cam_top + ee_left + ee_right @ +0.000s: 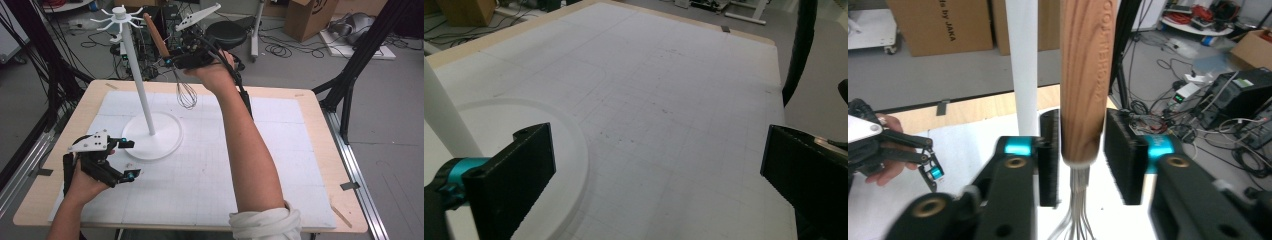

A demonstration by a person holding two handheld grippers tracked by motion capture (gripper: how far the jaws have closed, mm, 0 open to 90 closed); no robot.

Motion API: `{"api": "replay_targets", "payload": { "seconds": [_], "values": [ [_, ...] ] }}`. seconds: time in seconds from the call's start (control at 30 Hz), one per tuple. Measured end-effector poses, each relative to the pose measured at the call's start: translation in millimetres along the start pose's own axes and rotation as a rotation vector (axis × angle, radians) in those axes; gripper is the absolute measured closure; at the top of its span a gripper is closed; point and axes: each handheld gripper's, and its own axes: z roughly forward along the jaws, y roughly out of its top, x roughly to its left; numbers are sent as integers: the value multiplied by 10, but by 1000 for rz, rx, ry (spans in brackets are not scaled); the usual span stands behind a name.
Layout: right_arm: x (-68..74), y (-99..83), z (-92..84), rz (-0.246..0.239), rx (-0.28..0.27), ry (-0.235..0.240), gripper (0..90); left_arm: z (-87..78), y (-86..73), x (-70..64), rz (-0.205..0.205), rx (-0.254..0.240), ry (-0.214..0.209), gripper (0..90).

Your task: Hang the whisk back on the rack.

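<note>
Nearest the person, the left gripper (117,160) rests low over the white mat (210,165) just beside the round base (170,142) of the hanging stand, its jaws spread wide with nothing between them; the left gripper view shows bare gridded mat between the two black jaws and the edge of the base at the left. Farther out and raised well above the table (320,150), the right gripper (172,59) has the whisk (172,65), the jaws closed on the lower end of its wooden handle (1083,75), right where the wires (186,95) begin. In the right gripper view the handle stands upright between the two pads, and the stand's white pole (1022,65) rises just behind and beside it. In the high view the wire bulb hangs downward, clear of the mat, while the top of the handle tilts up toward the ring of hooks (117,19) at the head of the pole. Judging from this, the pickup and lift are done and the whisk has been brought near the rack; what is left is to catch the handle's end on a hook and let go. Whether the handle has a loop or hole for hanging cannot be told.
</note>
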Motion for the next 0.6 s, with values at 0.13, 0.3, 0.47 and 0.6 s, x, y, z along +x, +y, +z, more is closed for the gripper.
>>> {"api": "replay_targets", "payload": {
  "seconds": [0.13, 0.3, 0.47, 0.6],
  "values": [
    [17, -18, -38, -2, 14, -1, 582, -2, 6, -2, 1, 2, -2, 16],
    [46, -95, -162, -6, -3, 7, 531, -6, 5, -7, -1, -1, -2, 17],
    [63, -210, -262, -7, -15, 6, 481, -6, 8, -2, 1, 2, -1, 16],
    [96, -291, -359, -13, -28, 11, 462, 1, 5, -9, 1, 5, 0, 17]
  ]
}}
